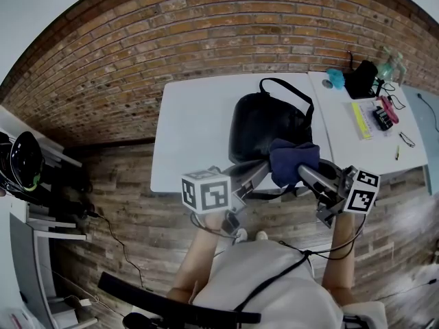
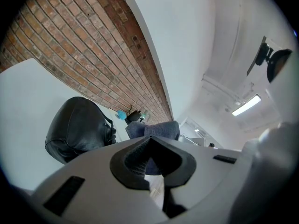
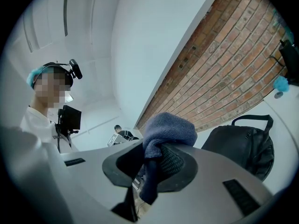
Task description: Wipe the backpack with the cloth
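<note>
In the lower middle of the head view the person holds both tools out over the table's near edge. The left gripper (image 1: 259, 168) has its jaws pressed together at the tips with nothing pinched. The right gripper (image 1: 302, 172) is clamped on the dark blue cloth (image 1: 293, 157), which bunches above its jaws. Just beyond, at frame centre, the black backpack (image 1: 264, 125) lies on the white table (image 1: 192, 129); whether the cloth touches it cannot be told. Wiping seems about to begin. Next, the right tool probably needs to press the cloth flat on the backpack's surface and sweep, perhaps with the left steadying the bag.
</note>
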